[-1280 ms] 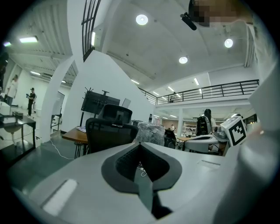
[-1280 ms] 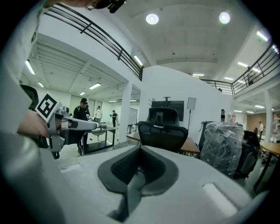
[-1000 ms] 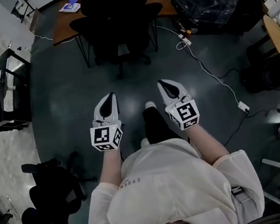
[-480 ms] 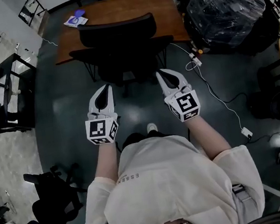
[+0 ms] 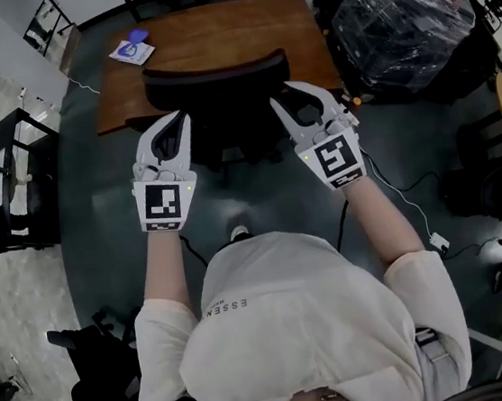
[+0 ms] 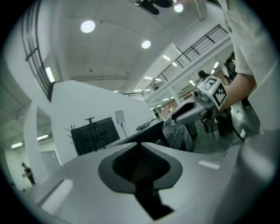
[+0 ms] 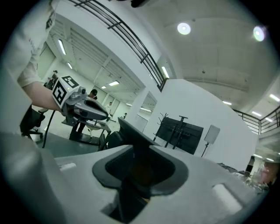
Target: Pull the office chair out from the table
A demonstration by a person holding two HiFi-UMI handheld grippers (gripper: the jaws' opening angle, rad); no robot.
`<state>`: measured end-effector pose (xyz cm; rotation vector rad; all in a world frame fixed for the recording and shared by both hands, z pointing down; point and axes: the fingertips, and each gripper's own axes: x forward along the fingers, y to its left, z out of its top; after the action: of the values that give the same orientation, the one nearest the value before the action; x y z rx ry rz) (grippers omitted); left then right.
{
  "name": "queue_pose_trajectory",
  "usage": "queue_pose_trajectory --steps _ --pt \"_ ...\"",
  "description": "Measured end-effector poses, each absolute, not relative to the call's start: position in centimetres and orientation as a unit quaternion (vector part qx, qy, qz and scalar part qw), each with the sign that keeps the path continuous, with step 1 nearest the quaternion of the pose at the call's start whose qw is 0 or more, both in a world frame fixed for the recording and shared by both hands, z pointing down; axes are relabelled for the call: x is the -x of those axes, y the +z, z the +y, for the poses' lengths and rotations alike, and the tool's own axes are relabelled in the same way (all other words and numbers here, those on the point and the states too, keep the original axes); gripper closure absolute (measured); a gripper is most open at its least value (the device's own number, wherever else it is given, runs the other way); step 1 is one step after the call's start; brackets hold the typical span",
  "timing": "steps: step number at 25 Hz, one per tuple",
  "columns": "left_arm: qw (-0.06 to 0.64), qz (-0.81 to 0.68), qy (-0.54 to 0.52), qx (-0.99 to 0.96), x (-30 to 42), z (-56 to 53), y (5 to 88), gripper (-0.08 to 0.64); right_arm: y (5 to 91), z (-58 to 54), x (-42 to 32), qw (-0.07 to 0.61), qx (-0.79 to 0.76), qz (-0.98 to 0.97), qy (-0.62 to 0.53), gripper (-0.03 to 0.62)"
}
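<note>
Both hand-held grippers were held up at the back of the office chair (image 5: 218,108).

The office chair stood pushed in at the near edge of the wooden counter (image 5: 212,27), with its dark backrest (image 5: 215,70) facing the person. The left hand-held gripper (image 5: 169,121) had its jaws pressed together and empty, just beside the left end of the backrest. The right hand-held gripper (image 5: 296,90) was near the right end; its jaws had just been opening, with nothing pinched between them.

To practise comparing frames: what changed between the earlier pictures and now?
Both grippers moved forward to the back of the office chair: left gripper at its left end, right gripper at its right end. The right gripper's fingers have just been opening, nothing between them. Unchanged: office chair, table, shut left fingers.
</note>
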<state>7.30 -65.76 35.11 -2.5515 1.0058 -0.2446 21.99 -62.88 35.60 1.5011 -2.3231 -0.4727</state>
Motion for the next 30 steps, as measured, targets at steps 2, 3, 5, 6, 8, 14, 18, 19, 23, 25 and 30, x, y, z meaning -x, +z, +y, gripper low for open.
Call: queue_pose_trajectory --steps 2,3,5,6,8,14,18,19,23,25,30 --pt "0.254 0.342 -0.139 0.894 -7.6 -67.1 34.2 0.423 34.7 -64.3 -21.5 0.188 -0.515 -0.818 -0.174 0.450" --pt "0.286 0.334 -0.171 0.882 -7.8 -67.8 34.0 0.353 34.3 -65.1 -21.3 0.203 -0.509 -0.816 -0.184 0.414" --pt "0.354 0.314 -0.243 0.847 -8.1 -69.2 34.3 0.265 34.2 -66.6 -20.9 0.254 -0.493 -0.803 -0.218 0.364" --pt "0.387 0.302 -0.276 0.826 -8.2 -69.8 34.5 0.254 34.5 -67.2 -20.7 0.286 -0.481 -0.794 -0.236 0.335" --pt "0.442 0.280 -0.325 0.788 -8.5 -70.9 35.0 0.253 35.5 -68.4 -19.9 0.346 -0.452 -0.776 -0.271 0.310" --pt "0.469 0.215 -0.356 0.779 -10.3 -73.0 36.0 0.338 37.3 -71.0 -17.5 0.440 -0.376 -0.749 -0.322 0.308" --pt "0.464 0.180 -0.363 0.788 -11.2 -73.7 37.0 0.375 38.3 -72.0 -17.0 0.478 -0.342 -0.742 -0.322 0.356" --pt "0.464 0.173 -0.364 0.789 -11.4 -73.9 37.2 0.401 38.6 -72.1 -17.2 0.492 -0.335 -0.734 -0.327 0.404" --pt "0.491 0.147 -0.376 0.772 -11.5 -74.1 37.7 0.428 39.4 -72.4 -17.5 0.535 -0.311 -0.702 -0.352 0.575" --pt "0.509 0.137 -0.391 0.755 -11.3 -73.9 38.1 0.462 39.6 -72.1 -17.5 0.538 -0.305 -0.704 -0.350 0.578" --pt "0.534 0.138 -0.388 0.738 -11.3 -72.5 38.1 0.477 39.5 -70.7 -17.6 0.537 -0.303 -0.698 -0.364 0.581"
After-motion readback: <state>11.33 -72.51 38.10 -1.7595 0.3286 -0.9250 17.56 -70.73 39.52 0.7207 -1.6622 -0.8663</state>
